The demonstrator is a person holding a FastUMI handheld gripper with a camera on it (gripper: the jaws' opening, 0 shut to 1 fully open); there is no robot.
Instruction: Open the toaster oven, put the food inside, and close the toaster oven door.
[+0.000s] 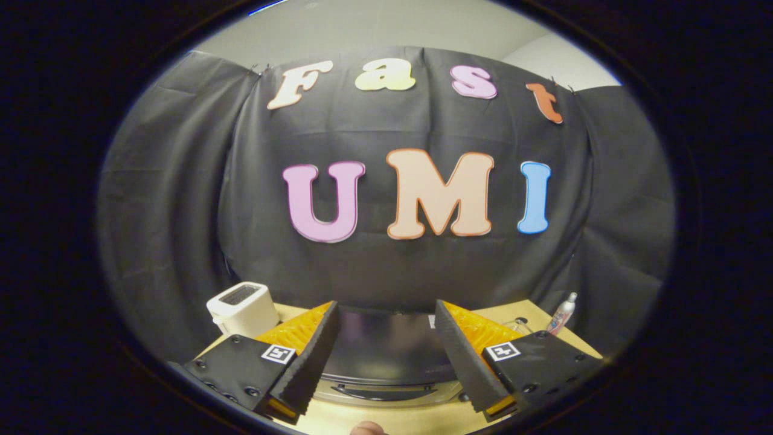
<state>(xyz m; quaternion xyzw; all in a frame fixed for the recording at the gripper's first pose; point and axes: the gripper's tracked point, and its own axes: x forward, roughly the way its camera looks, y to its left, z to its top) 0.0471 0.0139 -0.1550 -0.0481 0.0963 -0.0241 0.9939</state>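
A white toaster [243, 308] stands off to my left on the wooden table [416, 418]. My gripper [386, 314] is spread wide and holds nothing, with the dark toaster oven [386, 347] between and just beyond my fingers (door shut, handle low). A small white bottle [561, 314] stands to the right.

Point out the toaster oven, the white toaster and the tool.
toaster oven [386, 347]: gripper view, dark top.
white toaster [243, 309]: gripper view, its front side.
tool [386, 356]: gripper view, open, midway between fingertips.
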